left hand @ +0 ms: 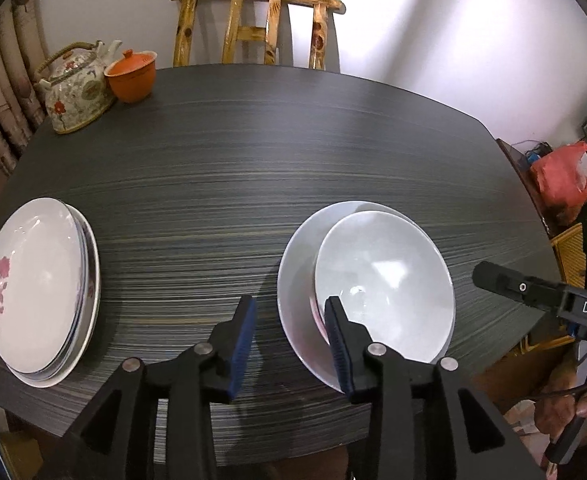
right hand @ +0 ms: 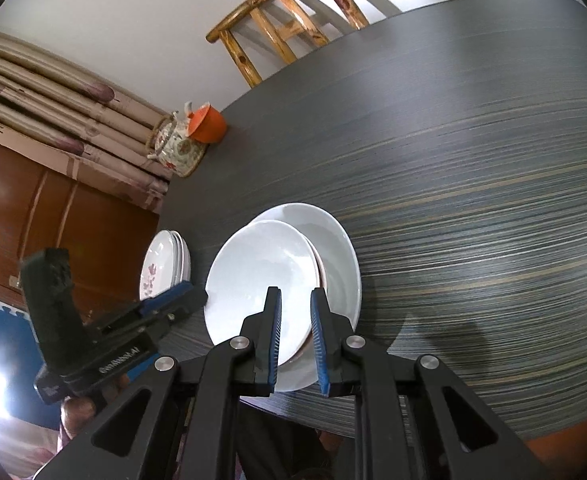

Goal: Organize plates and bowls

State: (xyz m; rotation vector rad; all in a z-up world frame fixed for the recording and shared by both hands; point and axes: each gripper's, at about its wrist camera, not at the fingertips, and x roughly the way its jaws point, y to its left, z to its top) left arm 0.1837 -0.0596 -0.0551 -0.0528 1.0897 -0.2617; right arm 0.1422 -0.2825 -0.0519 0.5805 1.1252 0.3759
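Note:
A white bowl [left hand: 385, 276] sits tilted on top of a wider white dish [left hand: 297, 256] near the table's front edge; both show in the right wrist view, the bowl [right hand: 261, 268] and the dish [right hand: 333, 240]. A stack of white plates with a pink flower print [left hand: 37, 284] lies at the front left, also in the right wrist view [right hand: 163, 268]. My left gripper [left hand: 289, 308] is open and empty, its right finger just over the dish's near-left rim. My right gripper [right hand: 295, 308] is open, its fingers above the bowl's near edge, holding nothing.
A floral teapot [left hand: 75, 88] and an orange lidded cup [left hand: 130, 76] stand at the table's far left corner. A wooden chair [left hand: 253, 28] is behind the dark striped table [left hand: 253, 152]. A red bag [left hand: 561, 176] lies on the right, off the table.

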